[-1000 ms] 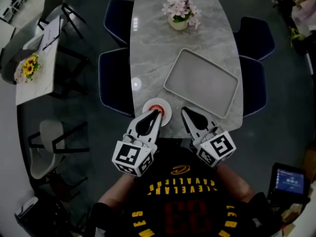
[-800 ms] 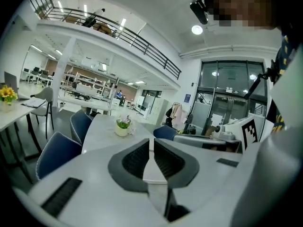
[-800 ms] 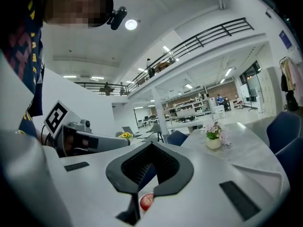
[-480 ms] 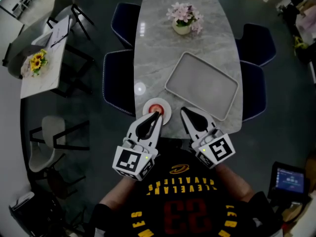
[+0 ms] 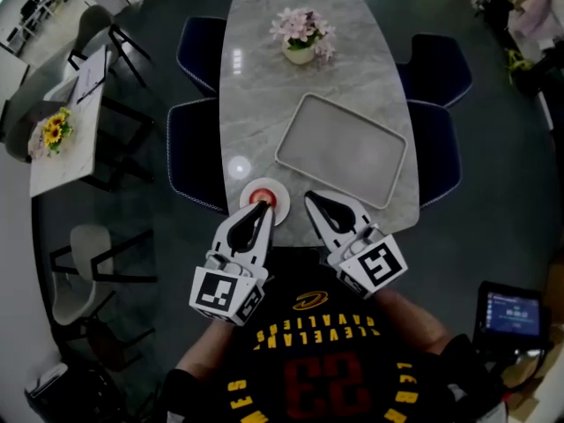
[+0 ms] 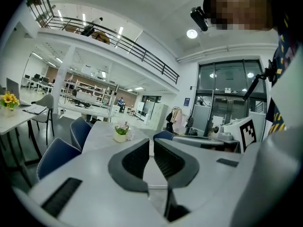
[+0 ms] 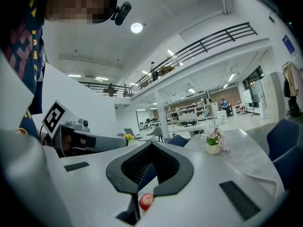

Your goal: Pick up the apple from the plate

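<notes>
Two claws are held out over the near end of a long marble surface (image 5: 256, 113) by a person standing at that end. The left claw (image 5: 261, 211) points its tips at the near rim of a small white plate (image 5: 279, 199). The plate holds one red apple (image 5: 258, 195) and sits at the surface's near left corner. This alignment suggests that the left claw is the one meant for the fruit. The overhead view does not settle whether its tips touch the apple. In its own view the jaws stand only a thin slit apart with nothing between them, which is judged too narrow to admit the apple as they stand. The right claw (image 5: 310, 199) hovers just beside the plate, over bare surface, with its jaw tips closed together on nothing. In its own view the apple appears low, beneath the jaws, so it is not in any grasp. A large rectangular tray (image 5: 344, 148) lies beyond the claws, towards the right edge, and nothing is visible in it. A small vase (image 5: 300, 53) at the far end contains pink flowers (image 5: 301, 26). Dark blue chairs (image 5: 194, 148) are tucked in along both long sides.
</notes>
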